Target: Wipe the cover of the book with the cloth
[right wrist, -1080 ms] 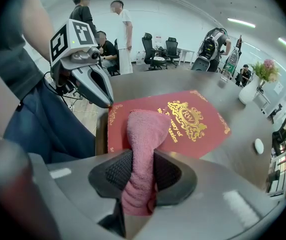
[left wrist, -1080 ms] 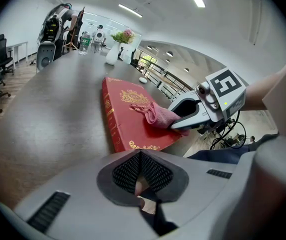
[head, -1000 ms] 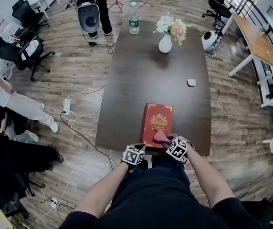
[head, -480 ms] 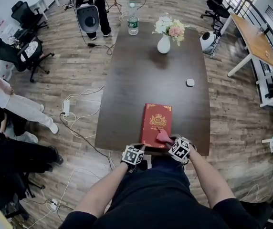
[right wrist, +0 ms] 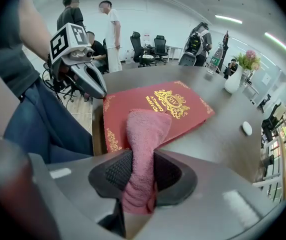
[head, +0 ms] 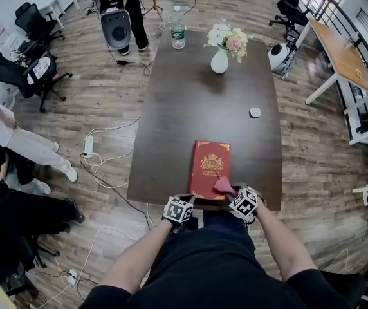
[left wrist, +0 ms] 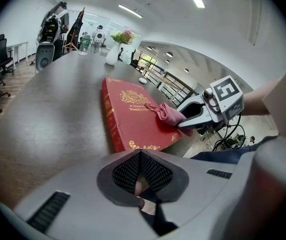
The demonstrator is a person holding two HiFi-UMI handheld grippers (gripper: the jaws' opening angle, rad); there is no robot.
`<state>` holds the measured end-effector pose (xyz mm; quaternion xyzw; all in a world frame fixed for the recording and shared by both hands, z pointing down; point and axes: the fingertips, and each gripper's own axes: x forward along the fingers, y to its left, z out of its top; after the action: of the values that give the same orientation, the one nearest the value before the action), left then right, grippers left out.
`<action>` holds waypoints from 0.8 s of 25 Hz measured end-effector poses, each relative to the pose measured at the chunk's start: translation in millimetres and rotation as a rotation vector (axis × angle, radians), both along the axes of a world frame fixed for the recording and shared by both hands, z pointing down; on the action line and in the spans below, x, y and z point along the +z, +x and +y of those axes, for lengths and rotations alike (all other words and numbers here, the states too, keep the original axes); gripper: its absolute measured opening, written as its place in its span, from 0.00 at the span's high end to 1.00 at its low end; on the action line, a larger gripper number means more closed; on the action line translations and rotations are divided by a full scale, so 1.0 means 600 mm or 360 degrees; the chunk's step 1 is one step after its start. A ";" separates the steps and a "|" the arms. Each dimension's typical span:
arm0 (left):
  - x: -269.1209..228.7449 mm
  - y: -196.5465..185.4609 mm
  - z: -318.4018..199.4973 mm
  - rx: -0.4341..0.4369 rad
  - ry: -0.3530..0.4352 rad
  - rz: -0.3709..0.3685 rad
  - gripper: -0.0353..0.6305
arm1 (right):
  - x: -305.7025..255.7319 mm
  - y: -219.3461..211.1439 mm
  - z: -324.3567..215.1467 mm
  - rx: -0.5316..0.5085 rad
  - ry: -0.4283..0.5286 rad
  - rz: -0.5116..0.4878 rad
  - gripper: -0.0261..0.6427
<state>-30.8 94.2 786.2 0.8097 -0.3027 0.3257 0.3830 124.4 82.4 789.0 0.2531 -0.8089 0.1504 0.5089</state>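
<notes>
The book [head: 210,170] is lying around the middle of the table's [head: 190,102] near edge. The right gripper [right wrist: 142,159] is clamping the pink cloth [right wrist: 145,129], whose free end is resting on the cover by the book's near right corner. The left gripper [left wrist: 141,155] is hovering just off the near edge, jaws pressed together on nothing

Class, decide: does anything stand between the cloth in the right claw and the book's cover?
Nothing visible does. The pink cloth, clamped in the right claw, lies directly on the cover of the red book. Nothing else sits on it.
</notes>
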 end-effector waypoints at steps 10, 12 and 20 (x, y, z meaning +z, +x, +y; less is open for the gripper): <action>0.000 -0.001 0.001 -0.0041 0.0010 0.0034 0.95 | -0.039 -0.065 -0.015 -0.0066 0.0059 -0.0146 0.79; 0.001 -0.003 0.001 -0.0051 0.0013 0.0032 0.95 | -0.042 -0.095 -0.016 -0.0119 0.0062 -0.0174 0.79; -0.001 -0.007 0.001 -0.0092 0.0004 0.0035 0.95 | -0.045 -0.211 -0.017 -0.0329 0.0029 -0.0251 0.79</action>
<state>-35.0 94.9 785.9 0.8047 -0.3221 0.3052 0.3945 -2.3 71.9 762.1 0.1602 -0.8696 0.1093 0.4541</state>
